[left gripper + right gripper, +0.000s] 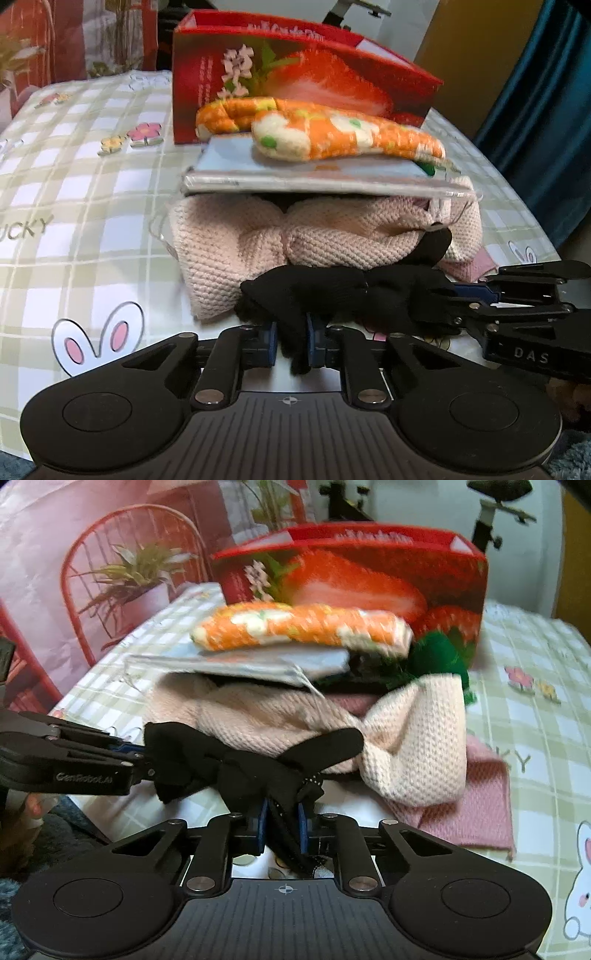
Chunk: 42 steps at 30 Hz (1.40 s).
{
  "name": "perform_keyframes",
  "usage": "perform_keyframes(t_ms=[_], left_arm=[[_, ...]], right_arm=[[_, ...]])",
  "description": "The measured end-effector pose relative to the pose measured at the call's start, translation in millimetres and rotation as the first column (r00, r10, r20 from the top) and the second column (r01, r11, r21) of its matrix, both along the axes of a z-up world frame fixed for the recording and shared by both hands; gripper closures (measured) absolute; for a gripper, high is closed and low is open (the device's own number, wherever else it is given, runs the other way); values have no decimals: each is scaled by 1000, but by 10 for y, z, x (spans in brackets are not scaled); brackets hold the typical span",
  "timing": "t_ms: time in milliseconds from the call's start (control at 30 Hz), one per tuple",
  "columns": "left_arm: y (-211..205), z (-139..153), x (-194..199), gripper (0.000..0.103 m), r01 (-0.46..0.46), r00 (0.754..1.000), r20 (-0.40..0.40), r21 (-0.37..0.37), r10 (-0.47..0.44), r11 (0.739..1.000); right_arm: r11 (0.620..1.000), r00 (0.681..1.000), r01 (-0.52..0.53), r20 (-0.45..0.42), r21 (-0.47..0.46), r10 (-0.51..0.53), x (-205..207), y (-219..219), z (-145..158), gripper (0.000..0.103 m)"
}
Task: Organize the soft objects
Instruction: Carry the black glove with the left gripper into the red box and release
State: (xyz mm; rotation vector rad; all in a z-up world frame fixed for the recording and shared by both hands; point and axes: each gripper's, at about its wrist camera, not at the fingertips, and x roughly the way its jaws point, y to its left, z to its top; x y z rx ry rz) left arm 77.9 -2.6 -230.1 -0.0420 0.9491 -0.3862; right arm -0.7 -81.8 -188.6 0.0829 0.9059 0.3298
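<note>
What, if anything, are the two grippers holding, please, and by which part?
Both hold the black cloth: the left gripper pinches one end, the right gripper the other, in front of the pink knit.

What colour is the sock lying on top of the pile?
Orange sock with cream patches and green dots, clearest in the left wrist view.

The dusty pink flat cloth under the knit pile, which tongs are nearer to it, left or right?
Right. The right tongs, shut on the black fabric, sit just beside the dusty pink cloth. The left tongs grip the fabric's far end, away from the cloth.
</note>
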Motion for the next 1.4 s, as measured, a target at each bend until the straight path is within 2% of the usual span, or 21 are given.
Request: perform_keyframes(t_ms=[233,367,600,733,1033,1233,1400], left_arm=[[6,310,-168,90,-22,990,144,40,16,999],[-21,551,-301,90,-16,967,253,62,0,998],[-32,822,-455,90,-15,928,372,48,-4,999],[-31,889,-453,90,-26,916,400,24,14,999],[-16,1054,-363,90,-13,904,426,-35,26,999],[7,1206,-127,90,-3,905,424,-81,37,997],[-49,1291,96,90,-3,898,439,-77,37,997]], right_arm=[[999,990,-43,136,17,41,-138,1,272,89],[998,976,-45,214,32,37,-202,-32,464,89],[998,953,-36,303,49,20,-285,-63,706,89],[998,931,-43,364,36,27,-342,-56,799,89],[999,905,-39,424,25,24,-300,-73,1004,89],[999,890,-41,454,-5,39,-85,-123,1188,89],[999,883,-44,467,-24,50,211,-185,1327,88]])
